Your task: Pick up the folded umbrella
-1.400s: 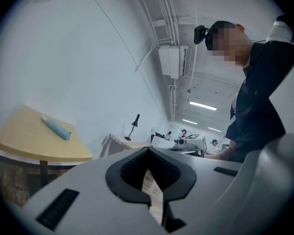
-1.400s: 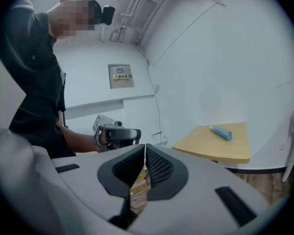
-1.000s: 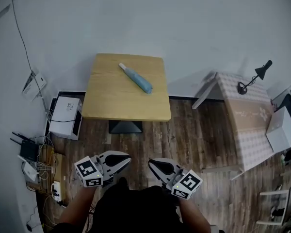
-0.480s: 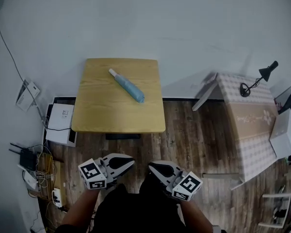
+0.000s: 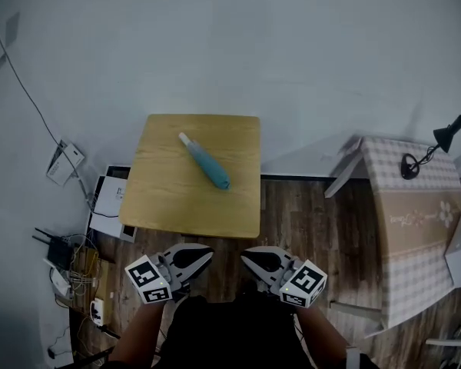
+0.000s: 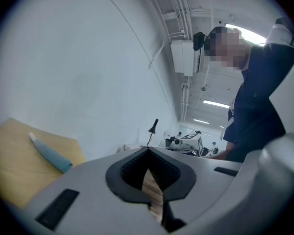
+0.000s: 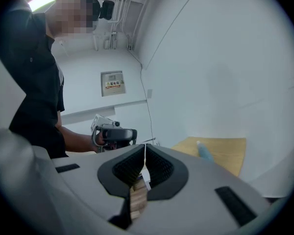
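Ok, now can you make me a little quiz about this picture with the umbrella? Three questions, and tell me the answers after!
1. Pick one: what colour is the folded umbrella? A red, B blue, C yellow.
2. True or false: the left hand-held gripper and the right hand-held gripper are both shut, with nothing in them.
3. In your own words: what is the umbrella lying on?

Key
1. B
2. True
3. The wooden table, near the wall.
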A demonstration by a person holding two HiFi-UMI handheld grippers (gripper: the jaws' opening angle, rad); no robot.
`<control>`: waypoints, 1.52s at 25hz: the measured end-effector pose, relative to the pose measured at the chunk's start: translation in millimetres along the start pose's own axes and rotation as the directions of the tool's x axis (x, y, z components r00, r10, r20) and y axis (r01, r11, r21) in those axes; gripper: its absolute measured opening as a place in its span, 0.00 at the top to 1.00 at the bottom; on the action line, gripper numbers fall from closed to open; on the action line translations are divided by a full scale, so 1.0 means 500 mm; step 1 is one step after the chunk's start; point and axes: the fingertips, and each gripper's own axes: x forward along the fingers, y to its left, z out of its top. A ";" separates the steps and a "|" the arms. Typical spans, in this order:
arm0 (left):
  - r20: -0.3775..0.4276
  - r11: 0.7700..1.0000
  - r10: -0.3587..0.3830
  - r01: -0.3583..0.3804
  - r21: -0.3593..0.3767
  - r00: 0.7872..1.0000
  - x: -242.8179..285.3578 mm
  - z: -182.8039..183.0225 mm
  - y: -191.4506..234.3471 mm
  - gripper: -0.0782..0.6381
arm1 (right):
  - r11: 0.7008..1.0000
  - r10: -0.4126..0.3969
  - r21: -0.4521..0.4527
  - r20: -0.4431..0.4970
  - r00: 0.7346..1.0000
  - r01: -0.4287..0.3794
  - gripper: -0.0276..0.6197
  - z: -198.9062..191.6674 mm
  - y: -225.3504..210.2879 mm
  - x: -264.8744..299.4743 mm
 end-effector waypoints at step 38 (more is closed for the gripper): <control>-0.059 0.991 -0.108 0.103 -0.089 0.992 -0.004 0.089 0.557 0.87 | 0.953 -0.301 -0.046 -0.183 0.936 0.298 0.92 0.100 -0.409 0.350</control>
